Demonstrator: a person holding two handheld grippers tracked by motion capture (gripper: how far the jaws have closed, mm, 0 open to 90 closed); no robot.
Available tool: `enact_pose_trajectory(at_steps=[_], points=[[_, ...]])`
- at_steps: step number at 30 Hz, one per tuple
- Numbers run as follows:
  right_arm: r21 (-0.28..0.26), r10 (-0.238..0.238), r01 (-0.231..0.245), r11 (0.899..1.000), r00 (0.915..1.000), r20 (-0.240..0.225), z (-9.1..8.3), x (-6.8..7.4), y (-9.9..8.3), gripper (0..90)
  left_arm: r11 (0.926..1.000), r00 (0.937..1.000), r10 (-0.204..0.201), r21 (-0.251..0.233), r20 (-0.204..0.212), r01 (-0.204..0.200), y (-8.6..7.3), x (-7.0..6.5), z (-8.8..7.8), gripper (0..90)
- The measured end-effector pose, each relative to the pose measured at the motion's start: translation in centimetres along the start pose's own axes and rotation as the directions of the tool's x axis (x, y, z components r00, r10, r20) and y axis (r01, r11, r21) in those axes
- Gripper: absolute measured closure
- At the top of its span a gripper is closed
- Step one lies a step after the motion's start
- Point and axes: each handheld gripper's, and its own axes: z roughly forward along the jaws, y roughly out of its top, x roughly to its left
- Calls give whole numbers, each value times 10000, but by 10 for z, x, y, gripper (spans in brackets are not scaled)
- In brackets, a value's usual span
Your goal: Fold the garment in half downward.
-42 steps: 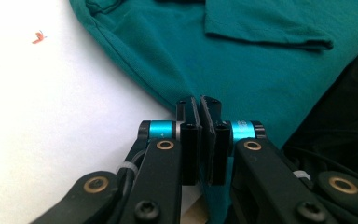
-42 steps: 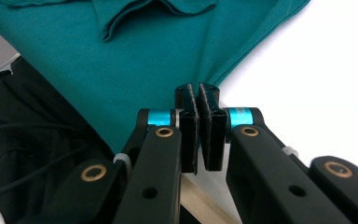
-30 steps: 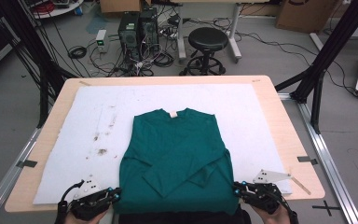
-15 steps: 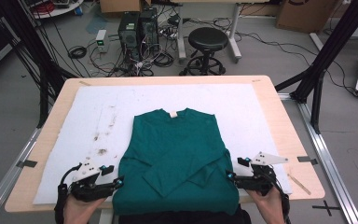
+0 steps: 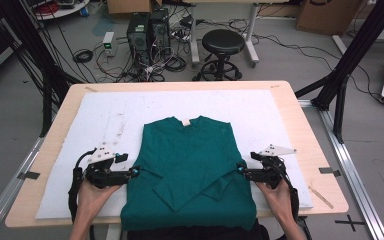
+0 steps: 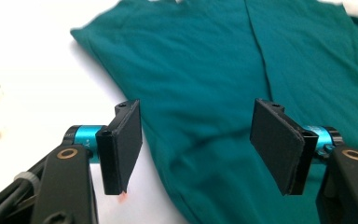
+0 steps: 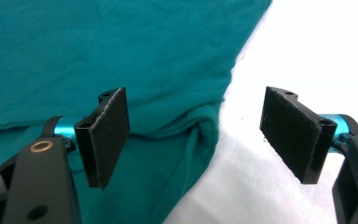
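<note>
Between the left gripper [image 5: 136, 172] and right gripper [image 5: 239, 170], green shirt [image 5: 190, 165] flat on white mat [image 5: 105, 115]; both sets of jaws just opened wide, empty, above its side edges

High view fixed above the near edge, facing forward and down over the whole bench [image 5: 300, 130], each gripper view riding low and close behind its jaws, all three sharing the green sweatshirt [image 5: 190, 165] [image 6: 214, 79] [image 7: 98, 51].
</note>
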Motion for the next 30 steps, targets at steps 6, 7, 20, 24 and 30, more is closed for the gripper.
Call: enact_pose_trajectory(at_steps=[6, 7, 20, 24, 30], points=[[-118, -16, 21, 9999, 9991, 419, 4, -4, 4, 247, 9992, 9995, 316, 242, -29, -315, 22, 9, 14, 357], [-62, -37, 39, 10000, 9991, 426, 5, -4, 5, 249, 9990, 9994, 352, 265, -50, -350, 25, 10, 15, 357], [196, -200, 188, 9996, 9976, 660, 11, -4, 6, 262, 9961, 10000, -58, 875, -26, 60, 64, 44, 50, 354], [260, -310, 292, 9992, 9970, 705, 12, -2, 6, 266, 9946, 9999, -94, 1037, -36, 97, 75, 54, 61, 356], [264, -333, 314, 9992, 9969, 719, 12, -2, 6, 267, 9929, 9997, 9, 1187, -234, 19, 90, 67, 79, 385]])
